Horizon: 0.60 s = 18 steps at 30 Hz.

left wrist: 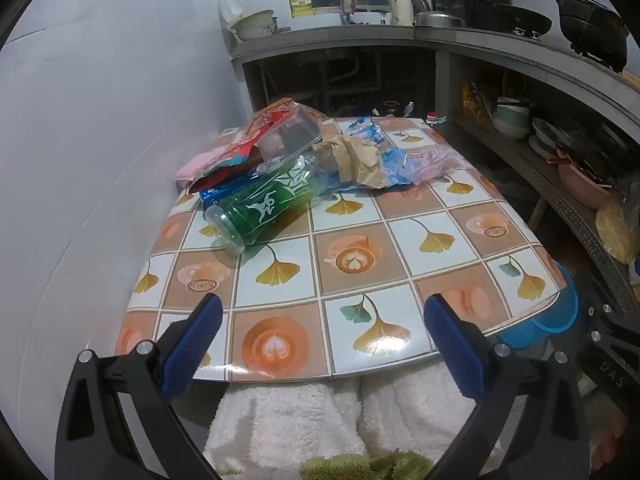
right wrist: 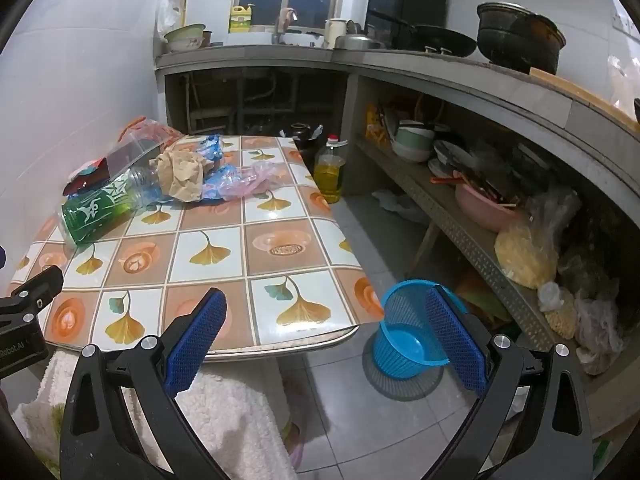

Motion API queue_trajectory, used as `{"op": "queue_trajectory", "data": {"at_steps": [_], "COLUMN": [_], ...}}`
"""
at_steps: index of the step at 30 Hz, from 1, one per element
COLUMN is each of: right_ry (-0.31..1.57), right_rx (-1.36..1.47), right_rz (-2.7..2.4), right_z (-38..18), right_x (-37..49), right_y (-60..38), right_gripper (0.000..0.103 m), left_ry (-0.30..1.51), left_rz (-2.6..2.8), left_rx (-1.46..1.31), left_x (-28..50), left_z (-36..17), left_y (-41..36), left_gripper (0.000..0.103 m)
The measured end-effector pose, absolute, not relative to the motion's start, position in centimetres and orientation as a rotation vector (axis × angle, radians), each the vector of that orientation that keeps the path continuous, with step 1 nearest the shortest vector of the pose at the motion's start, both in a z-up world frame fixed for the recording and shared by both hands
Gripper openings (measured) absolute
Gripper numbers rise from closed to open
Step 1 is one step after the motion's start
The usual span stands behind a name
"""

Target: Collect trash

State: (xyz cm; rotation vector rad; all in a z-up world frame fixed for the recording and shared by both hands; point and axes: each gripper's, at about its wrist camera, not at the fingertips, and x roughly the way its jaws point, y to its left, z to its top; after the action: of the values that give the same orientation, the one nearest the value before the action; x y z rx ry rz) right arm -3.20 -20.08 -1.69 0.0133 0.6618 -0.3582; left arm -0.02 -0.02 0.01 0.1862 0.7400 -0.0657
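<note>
A pile of trash lies at the far left of the patterned table (left wrist: 360, 240): a green-labelled plastic bottle (left wrist: 264, 208) on its side, a crumpled brown paper (left wrist: 360, 156), blue wrappers (left wrist: 364, 128), a pink plastic bag (left wrist: 428, 160), a clear plastic box (left wrist: 292, 134) and a red wrapper (left wrist: 240, 148). The bottle (right wrist: 104, 204) and brown paper (right wrist: 180, 176) also show in the right wrist view. A blue mesh bin (right wrist: 412, 332) stands on the floor right of the table. My left gripper (left wrist: 322, 340) is open and empty at the table's near edge. My right gripper (right wrist: 326, 340) is open and empty near the table's right corner.
A bottle of yellow oil (right wrist: 330, 172) stands on the floor by the table's far right corner. Low shelves (right wrist: 480, 240) with bowls and bags run along the right. A white wall (left wrist: 100, 160) borders the table's left. White fleece-covered legs (left wrist: 320, 420) are below the near edge.
</note>
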Motion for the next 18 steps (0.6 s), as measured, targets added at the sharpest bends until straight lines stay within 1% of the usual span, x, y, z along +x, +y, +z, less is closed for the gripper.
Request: {"op": "queue_trajectory", "data": {"at_steps": [18], "right_ry": [0.662], "right_rx": [0.016], "right_rz": [-0.354], "right_z": [-1.78], "right_x": [-3.09], "right_y": [-20.01], "right_gripper": [0.096], "left_ry": [0.749], "left_rz": [-0.069], "left_rx": [0.174], "left_x": [0.21], "left_z": [0.01], "left_y": [0.34], "left_gripper": [0.099]}}
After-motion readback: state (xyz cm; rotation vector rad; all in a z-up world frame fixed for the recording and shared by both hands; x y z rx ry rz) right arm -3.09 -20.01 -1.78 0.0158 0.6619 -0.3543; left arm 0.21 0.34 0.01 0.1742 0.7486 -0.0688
